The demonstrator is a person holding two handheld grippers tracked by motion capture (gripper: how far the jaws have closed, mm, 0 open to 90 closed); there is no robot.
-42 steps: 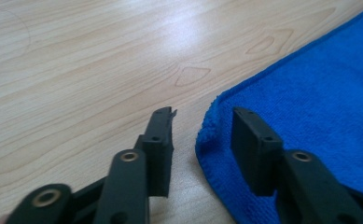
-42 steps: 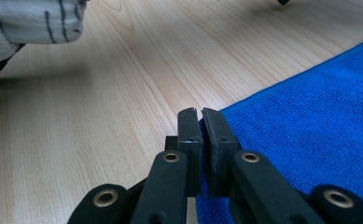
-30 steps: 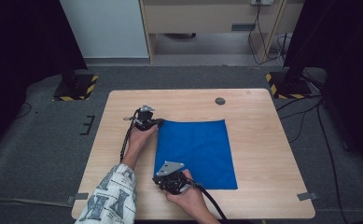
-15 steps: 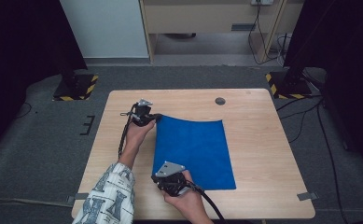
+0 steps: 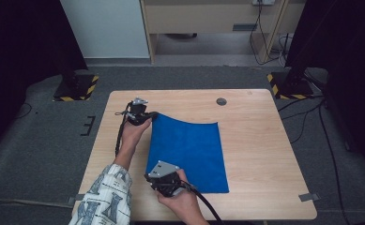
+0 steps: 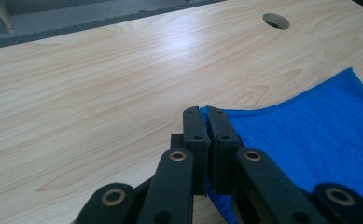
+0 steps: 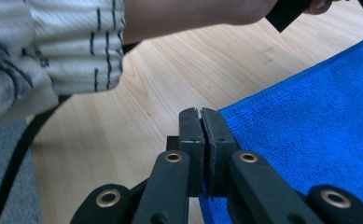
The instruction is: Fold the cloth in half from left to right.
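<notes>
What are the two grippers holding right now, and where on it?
Both hold the blue cloth. The left gripper is shut on its far left corner, the right gripper on its near left corner.

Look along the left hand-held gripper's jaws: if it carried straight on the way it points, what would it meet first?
Probably bare table top: the left hand-held gripper, shut on the blue cloth corner, aims across open wood. The round hole lies off to one side.
</notes>
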